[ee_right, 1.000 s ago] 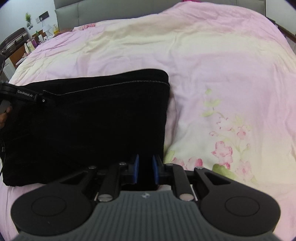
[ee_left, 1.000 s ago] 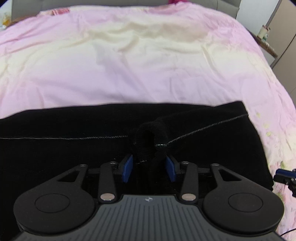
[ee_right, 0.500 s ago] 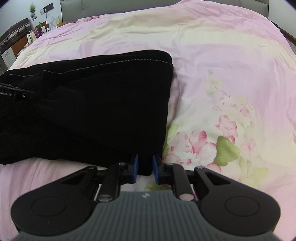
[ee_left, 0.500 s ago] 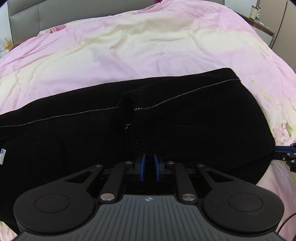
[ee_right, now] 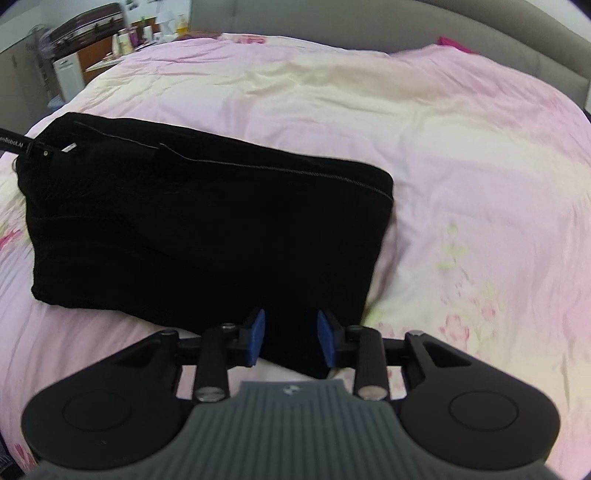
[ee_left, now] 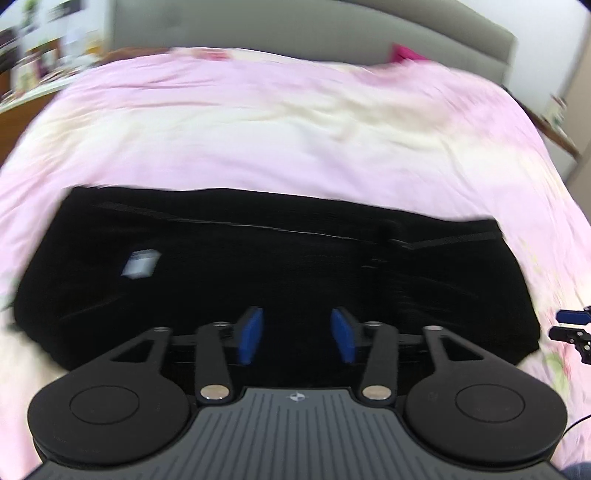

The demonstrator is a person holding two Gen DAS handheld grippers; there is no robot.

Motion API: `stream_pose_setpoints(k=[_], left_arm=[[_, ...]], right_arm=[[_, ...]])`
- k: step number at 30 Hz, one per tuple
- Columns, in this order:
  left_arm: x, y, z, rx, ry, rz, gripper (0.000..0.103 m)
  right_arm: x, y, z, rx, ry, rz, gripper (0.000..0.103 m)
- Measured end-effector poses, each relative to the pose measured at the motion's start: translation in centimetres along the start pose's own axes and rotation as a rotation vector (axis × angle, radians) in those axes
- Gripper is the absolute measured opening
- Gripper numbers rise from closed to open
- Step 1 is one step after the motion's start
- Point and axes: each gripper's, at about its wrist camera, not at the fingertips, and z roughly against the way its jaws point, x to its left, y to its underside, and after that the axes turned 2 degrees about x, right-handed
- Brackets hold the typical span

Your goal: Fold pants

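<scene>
Black pants (ee_left: 266, 280) lie folded into a thick, roughly rectangular bundle on the pink flowered bedspread (ee_left: 295, 147), taking up the near part of the bed, with the grey headboard (ee_right: 369, 26) far beyond them. A line of pale stitching runs along the bundle's far edge, and a small white label (ee_left: 140, 264) shows on the cloth toward the bundle's left end in the left wrist view, which is blurred.

Over the near edge of the pants, about mid-length, the left tongs (ee_left: 297, 339) stand wide apart with nothing between the blue pads (ee_left: 251, 334); only dark cloth shows below the gap. At the bundle's near right corner the right tongs (ee_right: 291, 341) are also spread, their pads (ee_right: 256, 338) on either side of the corner of the pants without pinching it; whether they touch the cloth I cannot tell.

In the right wrist view, part of the left tool reaches in over the far left corner of the pants. Left of the headboard, a cluttered nightstand (ee_right: 110, 55) stands beside the bed.
</scene>
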Motion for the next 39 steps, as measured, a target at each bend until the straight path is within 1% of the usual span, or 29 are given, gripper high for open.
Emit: stream_pose_setpoints(k=[1, 2, 3, 4, 5, 6, 8, 11, 13, 15, 18, 21, 24, 25, 27, 29, 31, 32, 34, 35, 36, 37, 39], left_arm=[[1.5, 0.3, 0.7, -0.012, -0.020, 0.027, 0.064], [3.1, 0.5, 1.3, -0.023, -0.044, 0.056, 0.066], [4.7, 0.6, 1.6, -0.031, -0.063, 0.088, 0.069], [6.3, 0.9, 2.0, -0.037, -0.080, 0.127, 0.072], [8.0, 1.2, 2.4, -0.043, -0.093, 0.169, 0.072], [9.6, 1.5, 2.6, -0.052, -0.102, 0.214, 0.073], [12.6, 2.3, 3.0, -0.080, -0.108, 0.299, 0.075], [16.3, 3.4, 2.6, -0.111, -0.102, 0.404, 0.076], [18.5, 4.0, 1.9, -0.122, -0.080, 0.484, 0.077], [20.5, 4.7, 1.1, -0.136, -0.043, 0.566, 0.077], [22.4, 5.4, -0.4, -0.150, 0.019, 0.662, 0.077], [23.5, 5.6, -1.6, -0.179, 0.079, 0.714, 0.077], [24.1, 5.3, -2.7, -0.198, 0.098, 0.732, 0.081], [24.2, 5.2, -3.1, -0.203, 0.103, 0.738, 0.083], [24.5, 5.1, -3.9, -0.208, 0.118, 0.755, 0.084], [24.6, 5.0, -4.6, -0.211, 0.128, 0.776, 0.082], [24.6, 4.9, -5.1, -0.214, 0.113, 0.790, 0.075], [24.5, 4.9, -5.2, -0.214, 0.104, 0.796, 0.072], [24.4, 5.1, -4.8, -0.223, 0.093, 0.791, 0.059], [24.2, 5.1, -4.4, -0.229, 0.091, 0.784, 0.056], [24.0, 4.9, -3.8, -0.237, 0.091, 0.774, 0.049], [23.6, 4.4, -3.2, -0.249, 0.092, 0.759, 0.045], [22.4, 3.1, -1.6, -0.275, 0.077, 0.708, 0.041]], right_arm=[[0.7, -0.9, 0.0, -0.006, -0.005, 0.042, 0.029], [1.6, -1.8, -0.1, -0.011, -0.014, 0.088, 0.030], [2.4, -2.7, -0.3, -0.016, -0.027, 0.134, 0.035], [3.1, -3.4, -0.5, -0.021, -0.041, 0.176, 0.042], [4.1, -4.4, -0.7, -0.024, -0.058, 0.227, 0.045], [4.9, -5.3, -1.1, -0.021, -0.071, 0.267, 0.047], [6.5, -6.9, -2.2, -0.007, -0.084, 0.346, 0.047], [8.6, -9.1, -3.9, -0.002, -0.080, 0.462, 0.048], [9.6, -10.3, -5.2, 0.000, -0.103, 0.536, 0.048], [10.3, -11.7, -6.7, 0.004, -0.132, 0.599, 0.048], [11.5, -13.7, -9.2, 0.040, -0.177, 0.701, 0.048], [12.9, -15.1, -11.5, 0.089, -0.194, 0.803, 0.049], [13.4, -16.2, -13.3, 0.115, -0.229, 0.870, 0.055], [13.6, -16.4, -13.9, 0.122, -0.243, 0.894, 0.056], [13.9, -16.4, -14.9, 0.134, -0.256, 0.940, 0.058], [13.7, -16.8, -15.9, 0.149, -0.264, 0.934, 0.066], [13.1, -17.5, -16.9, 0.183, -0.282, 0.875, 0.072], [12.8, -17.8, -17.5, 0.199, -0.289, 0.845, 0.073], [12.3, -17.9, -18.2, 0.213, -0.305, 0.816, 0.075], [12.2, -17.9, -18.4, 0.215, -0.309, 0.809, 0.075], [12.2, -17.9, -18.5, 0.213, -0.311, 0.813, 0.075], [12.1, -18.0, -18.5, 0.209, -0.313, 0.818, 0.075], [11.5, -18.1, -18.3, 0.208, -0.317, 0.806, 0.075]])
